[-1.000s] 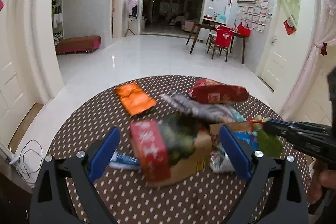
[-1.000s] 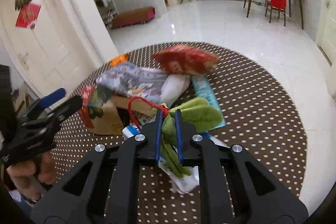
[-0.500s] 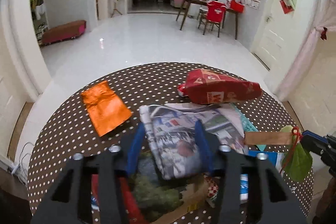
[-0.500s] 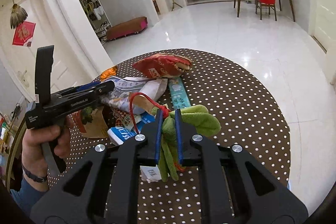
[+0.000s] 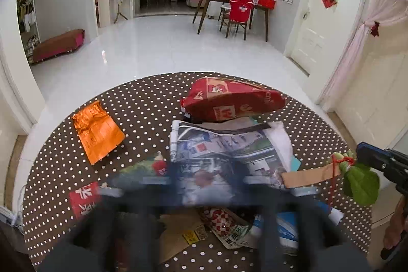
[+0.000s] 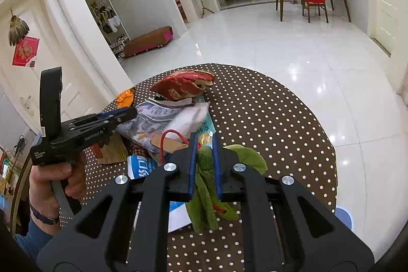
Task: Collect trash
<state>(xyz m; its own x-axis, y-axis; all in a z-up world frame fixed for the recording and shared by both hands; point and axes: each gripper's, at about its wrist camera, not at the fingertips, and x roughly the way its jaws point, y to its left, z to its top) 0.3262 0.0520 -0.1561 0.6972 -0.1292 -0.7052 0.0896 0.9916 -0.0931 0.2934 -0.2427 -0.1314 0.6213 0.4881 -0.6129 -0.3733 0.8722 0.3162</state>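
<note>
- Right gripper (image 6: 204, 165): blue pads clenched on crumpled green cloth bag (image 6: 206, 185) with red cord.
- Left gripper (image 5: 206, 185): motion-blurred, jaws opening above folded printed newspaper (image 5: 224, 152); nothing grasped.
- Brown polka-dot round table (image 5: 142, 103): flat orange foil packet (image 5: 97, 134) apart.

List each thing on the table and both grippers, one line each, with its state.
Left gripper: jaws opening, over the newspaper, blurred in its own view.
Right gripper: shut on the green cloth.
Green cloth: pinched, hanging from the pads.
Newspaper: folded, lying on the pile.
Red bag: crumpled, beyond the newspaper.
Orange wrapper: flat, lying apart.
Table: littered.
</note>
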